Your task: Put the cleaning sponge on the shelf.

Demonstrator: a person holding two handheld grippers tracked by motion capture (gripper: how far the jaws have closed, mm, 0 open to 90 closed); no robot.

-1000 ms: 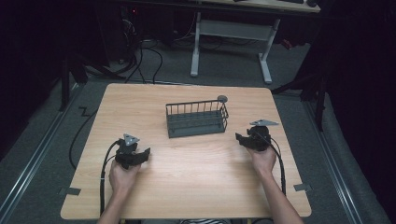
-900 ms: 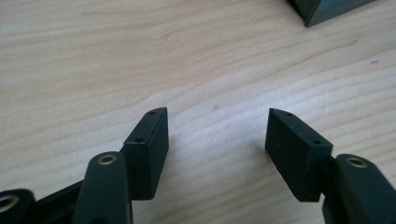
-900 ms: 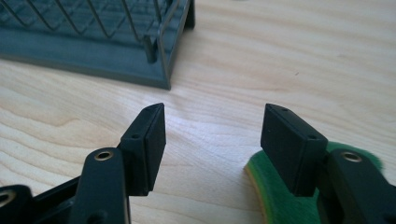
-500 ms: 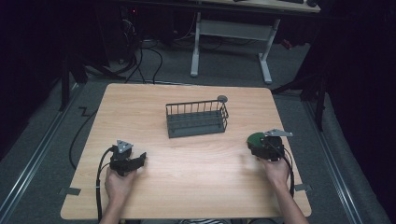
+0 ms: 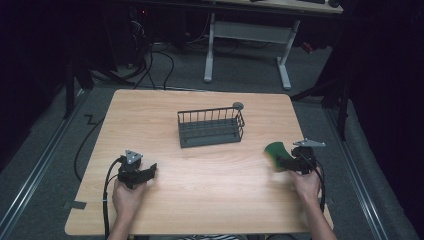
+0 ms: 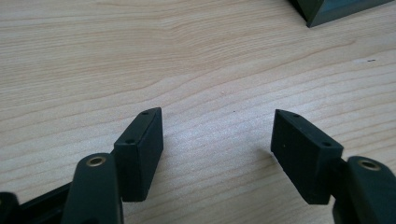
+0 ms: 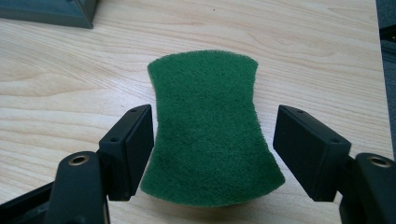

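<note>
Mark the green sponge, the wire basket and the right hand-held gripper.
green sponge [image 7: 212,126]: right gripper view, middle of its top face.
wire basket [image 5: 210,116]: high view, back wall.
right hand-held gripper [image 7: 214,140]: right gripper view, midway between its fingertips.

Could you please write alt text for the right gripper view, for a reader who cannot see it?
A green scouring sponge lies flat on the wooden table between the open black jaws of the right gripper; the left jaw is at its edge, the right stands clear. A dark basket's corner shows top left.
</note>
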